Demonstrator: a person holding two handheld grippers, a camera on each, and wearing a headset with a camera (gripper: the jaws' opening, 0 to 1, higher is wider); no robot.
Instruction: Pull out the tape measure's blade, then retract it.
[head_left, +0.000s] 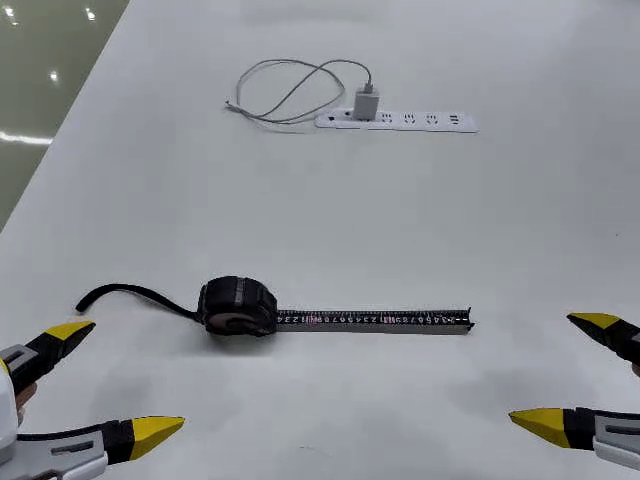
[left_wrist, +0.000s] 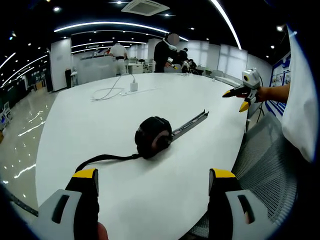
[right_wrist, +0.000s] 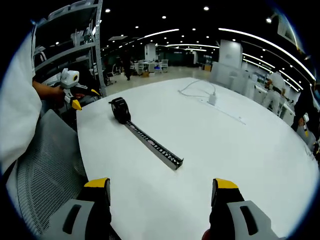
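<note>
Tape measure (head_left: 238, 306), black case, lies on its side on the white surface (head_left: 400, 220), near the front edge, btwn the two tools, closer to the L one. Blade (head_left: 375, 320) is partly out of the case, flat on the surface, running toward the R side; its hook end lies free. Black strap (head_left: 130, 293) trails from the case the other way.

L tool (head_left: 130, 375): jaws wide, holding nothing, near the case but apart. R tool (head_left: 543, 367): jaws wide too, apart from the blade tip.

Far back: white power strip (head_left: 400, 121) w/ a charger (head_left: 365, 103) plugged into one socket, cable (head_left: 290, 95) looped beside it.

Head view cuts off both tools' bodies at the frame edge. Blade numerals too small to read properly. Gripper views: mesh chair (right_wrist: 45, 165) at the surface edge; ppl (left_wrist: 167, 50) far behind, indistinct.
</note>
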